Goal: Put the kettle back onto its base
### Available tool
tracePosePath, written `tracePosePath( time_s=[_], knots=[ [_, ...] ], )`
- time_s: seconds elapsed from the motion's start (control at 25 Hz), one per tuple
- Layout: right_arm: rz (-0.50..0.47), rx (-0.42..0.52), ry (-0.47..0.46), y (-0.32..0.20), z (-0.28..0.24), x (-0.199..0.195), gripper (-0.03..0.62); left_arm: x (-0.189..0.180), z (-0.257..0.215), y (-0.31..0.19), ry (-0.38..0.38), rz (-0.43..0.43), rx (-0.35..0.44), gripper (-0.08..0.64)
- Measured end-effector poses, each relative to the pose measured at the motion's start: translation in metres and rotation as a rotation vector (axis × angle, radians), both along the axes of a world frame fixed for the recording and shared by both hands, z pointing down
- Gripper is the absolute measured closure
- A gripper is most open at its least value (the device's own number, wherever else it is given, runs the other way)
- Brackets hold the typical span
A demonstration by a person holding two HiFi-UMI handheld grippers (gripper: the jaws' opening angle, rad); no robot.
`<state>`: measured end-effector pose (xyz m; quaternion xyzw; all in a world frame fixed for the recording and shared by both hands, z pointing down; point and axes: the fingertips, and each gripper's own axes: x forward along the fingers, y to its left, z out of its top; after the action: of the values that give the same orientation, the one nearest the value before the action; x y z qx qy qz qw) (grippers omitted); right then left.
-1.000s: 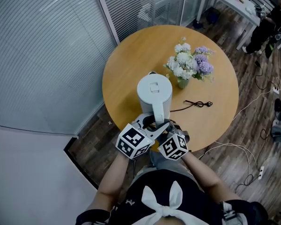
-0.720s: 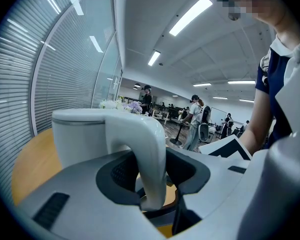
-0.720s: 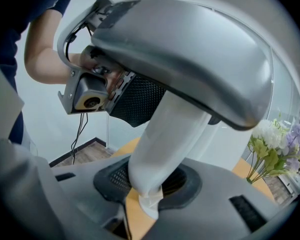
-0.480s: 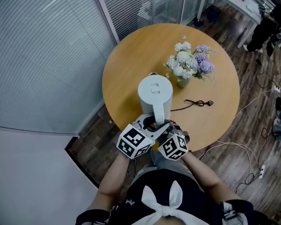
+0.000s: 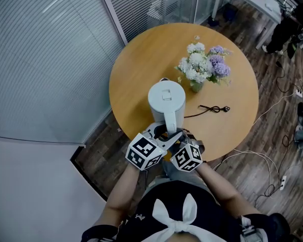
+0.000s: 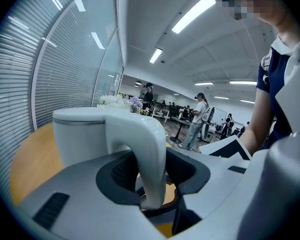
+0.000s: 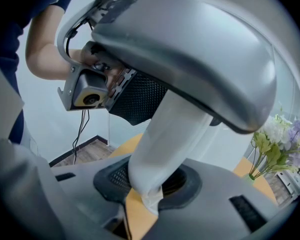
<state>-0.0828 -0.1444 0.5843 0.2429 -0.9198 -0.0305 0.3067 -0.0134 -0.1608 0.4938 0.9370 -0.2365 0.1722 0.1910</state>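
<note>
Head view: left gripper (image 5: 163, 137) and right gripper (image 5: 180, 138) both clamp the kettle (image 5: 166, 98) by its handle (image 5: 171, 121). It looks stiff, smooth and likely heavy, so that is the best hold.

White kettle (image 5: 166, 99), tan table (image 5: 136, 69)

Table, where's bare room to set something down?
Free: the table's left side between kettle and rim, and the right side beyond the cord. Crowded: between flowers and kettle, and the near rim where left gripper and right gripper hold it.
</note>
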Motion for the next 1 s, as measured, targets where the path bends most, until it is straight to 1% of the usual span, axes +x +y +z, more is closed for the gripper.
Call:
tracePosePath(
  time_s=[0.64, 1.0],
  knots=[
    [-0.005, -0.017, 0.009, 0.002, 0.011, 0.001, 0.476, 0.002, 0.012, 0.001, -0.018, -0.008, -0.021, 0.39],
    [-0.007, -0.016, 0.01, 0.002, 0.013, 0.002, 0.477, 0.005, 0.013, 0.002, -0.015, -0.001, -0.015, 0.39]
  ],
)
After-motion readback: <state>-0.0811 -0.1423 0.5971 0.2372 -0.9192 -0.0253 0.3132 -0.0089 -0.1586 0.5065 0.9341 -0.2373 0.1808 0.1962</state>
